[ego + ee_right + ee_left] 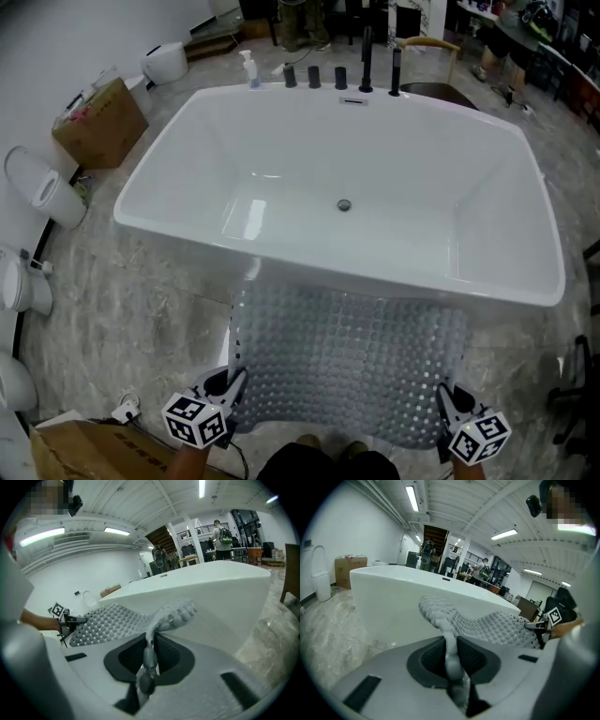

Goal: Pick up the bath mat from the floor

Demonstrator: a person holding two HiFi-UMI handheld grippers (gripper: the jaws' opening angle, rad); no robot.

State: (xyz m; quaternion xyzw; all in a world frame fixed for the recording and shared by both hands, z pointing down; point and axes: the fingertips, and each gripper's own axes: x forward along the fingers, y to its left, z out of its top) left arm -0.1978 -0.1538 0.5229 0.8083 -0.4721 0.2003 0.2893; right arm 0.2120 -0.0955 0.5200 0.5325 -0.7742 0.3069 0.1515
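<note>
Your left gripper (230,384) is clenched on the near left corner of the bath mat (347,361), and your right gripper (448,398) is clenched on the near right corner. The mat stretches between them, with its long axis running left to right. It reaches away from you toward the near wall of the bathtub (155,159). Both hands are equally near to it. I cannot tell whether its far edge touches the floor. The bathtub holds nothing; only its drain (344,204) shows.
</note>
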